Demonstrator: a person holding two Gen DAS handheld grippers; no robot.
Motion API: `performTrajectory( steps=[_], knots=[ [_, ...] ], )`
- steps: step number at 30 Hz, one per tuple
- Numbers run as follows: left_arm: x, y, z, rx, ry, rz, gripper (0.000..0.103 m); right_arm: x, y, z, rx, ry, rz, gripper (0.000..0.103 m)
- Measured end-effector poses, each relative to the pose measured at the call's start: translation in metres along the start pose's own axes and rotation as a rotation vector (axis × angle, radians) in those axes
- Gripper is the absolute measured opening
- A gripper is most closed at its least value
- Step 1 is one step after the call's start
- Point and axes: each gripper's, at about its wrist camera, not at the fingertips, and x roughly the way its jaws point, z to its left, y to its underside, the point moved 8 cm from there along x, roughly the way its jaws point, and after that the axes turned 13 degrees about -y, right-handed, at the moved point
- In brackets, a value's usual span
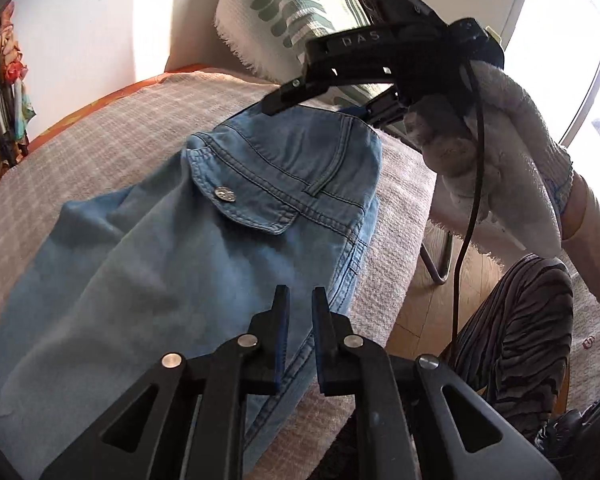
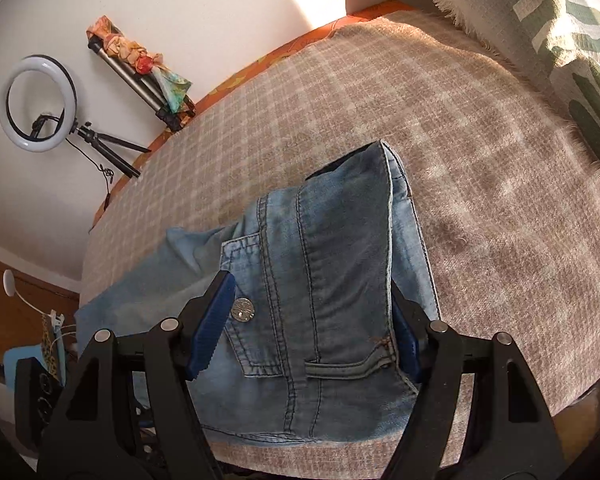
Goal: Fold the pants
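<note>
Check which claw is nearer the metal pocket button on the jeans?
Right. The right claw straddles the waist end of the jeans, one finger beside the pocket button. The left claw is nearly shut over the leg seam, well short of the button.

Blanket (image 2: 480, 184) bare beyond pants (image 2: 324, 280); pillow (image 2: 572, 40) blocks far edge.

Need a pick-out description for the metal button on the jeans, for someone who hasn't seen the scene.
Start at the beige checked blanket covering the bed; the light blue jeans lie on it. On their stitched pocket flap sits the button: round, silver, embossed, the only shiny metal on the denim.
</note>
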Motion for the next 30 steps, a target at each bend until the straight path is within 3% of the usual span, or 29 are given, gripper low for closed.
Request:
performTrajectory(
  steps=[2, 4, 6, 10, 13, 16, 19, 20, 21, 23, 27, 30],
  knots=[
    [-0.004, 0.005, 0.022, -0.034, -0.043, 0.003, 0.008, 0.004, 0.004, -0.012, -0.021, 0.061, 0.033, 0.074],
    [-0.005, 0.014, 0.040, -0.072, -0.062, 0.025, 0.008, 0.009, 0.010, -0.023, -0.008, 0.064, 0.063, 0.061],
    [-0.002, 0.023, 0.055, -0.095, -0.094, 0.053, 0.008, 0.015, 0.017, -0.027, 0.006, 0.049, 0.087, 0.011],
    [0.004, 0.038, 0.061, -0.105, -0.108, 0.094, 0.009, 0.004, 0.022, -0.012, -0.077, 0.065, 0.063, 0.005],
    [0.005, 0.046, 0.059, -0.095, -0.110, 0.110, 0.009, -0.029, 0.014, -0.023, -0.072, 0.107, -0.031, 0.004],
    [0.007, 0.059, 0.061, -0.102, -0.098, 0.138, 0.009, -0.029, 0.026, -0.056, 0.005, 0.094, 0.052, 0.004],
    [0.011, 0.075, 0.064, -0.104, -0.117, 0.173, 0.009, -0.034, 0.025, -0.059, -0.093, 0.164, 0.064, 0.007],
    [0.011, 0.077, 0.066, -0.108, -0.121, 0.174, 0.009, -0.038, 0.018, -0.057, -0.129, 0.177, 0.049, 0.020],
    [0.009, 0.079, 0.068, -0.119, -0.121, 0.172, 0.009, -0.042, 0.009, -0.054, -0.161, 0.182, 0.015, 0.048],
    [0.005, 0.082, 0.071, -0.139, -0.121, 0.171, 0.009, -0.043, -0.014, -0.051, -0.206, 0.196, -0.057, 0.079],
    [-0.002, 0.087, 0.077, -0.141, -0.157, 0.186, 0.013, -0.009, -0.049, -0.060, -0.141, 0.119, -0.059, 0.079],
    [-0.007, 0.090, 0.068, -0.106, -0.157, 0.194, 0.040, 0.024, -0.056, -0.064, -0.113, 0.104, -0.024, 0.079]
  ],
)
